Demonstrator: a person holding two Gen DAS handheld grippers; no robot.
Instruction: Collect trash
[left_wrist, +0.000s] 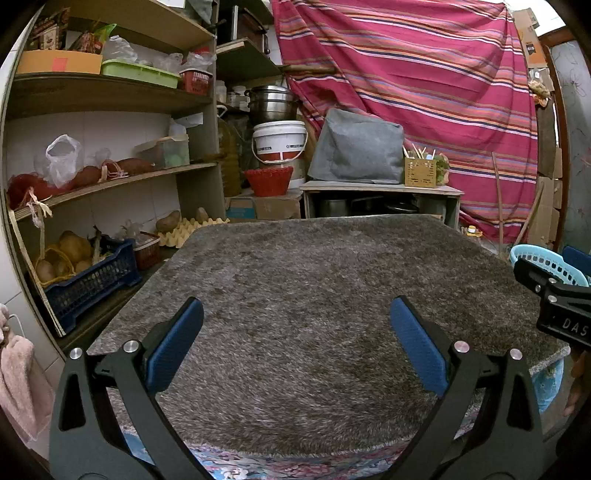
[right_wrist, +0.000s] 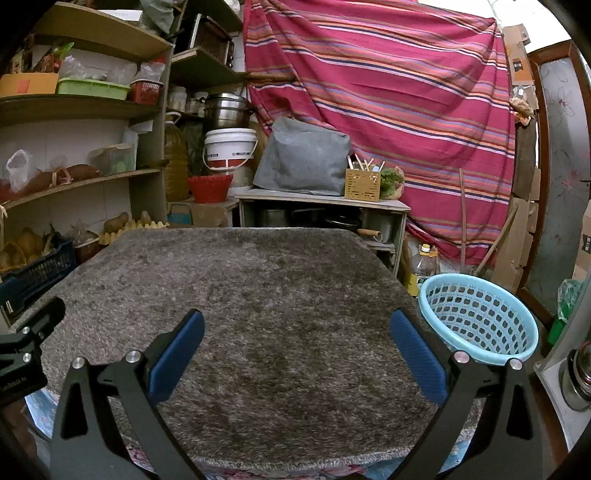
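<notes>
Item: trash, none visible to us on the grey shag tabletop (right_wrist: 258, 314) ahead of either tongs, so weight and grip point cannot be judged. Left tongs (left_wrist: 295, 343): apart, empty. Right tongs (right_wrist: 297, 347): apart, empty. Blue basket (right_wrist: 480, 317): just right of right tongs, whole in the right view; left view shows only its rim (left_wrist: 543, 258)
</notes>
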